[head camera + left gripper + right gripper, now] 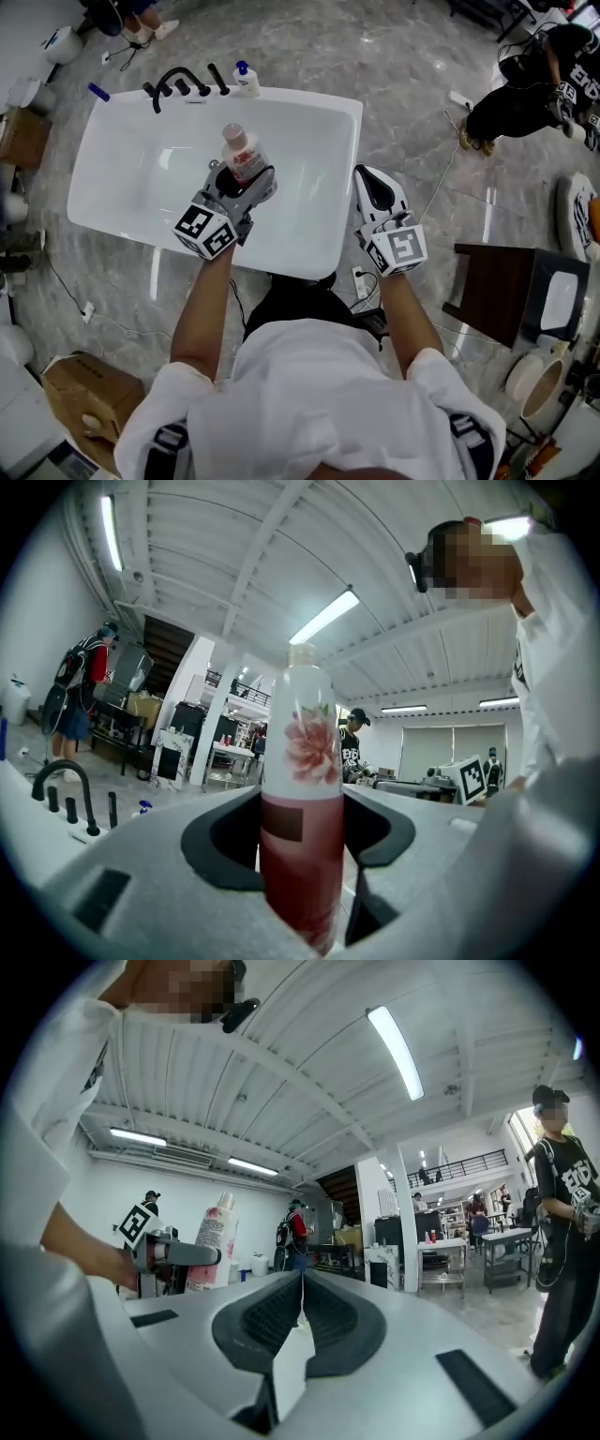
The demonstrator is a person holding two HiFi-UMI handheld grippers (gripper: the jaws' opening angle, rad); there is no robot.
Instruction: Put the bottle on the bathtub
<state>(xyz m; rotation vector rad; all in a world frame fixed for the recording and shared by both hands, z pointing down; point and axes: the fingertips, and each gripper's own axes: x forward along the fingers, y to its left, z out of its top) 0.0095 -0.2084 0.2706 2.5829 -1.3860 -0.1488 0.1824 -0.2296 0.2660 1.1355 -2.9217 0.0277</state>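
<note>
A pink and white bottle (pixel 242 153) with a flower print is held upright over the white bathtub (pixel 131 155), with my left gripper (pixel 246 181) shut on its lower part. In the left gripper view the bottle (pixel 302 799) stands between the grey jaws, cap up. My right gripper (pixel 373 190) hovers just past the tub's right rim, jaws pressed together with nothing in them. The right gripper view shows the bottle (pixel 211 1238) and the left gripper off to its left.
A black faucet set (pixel 183 84) and a small pump bottle (pixel 247 80) stand on the tub's far rim. A dark wooden stool (pixel 497 286) is at the right. A person in black (pixel 530 84) crouches at the far right. A cardboard box (pixel 84 398) sits at lower left.
</note>
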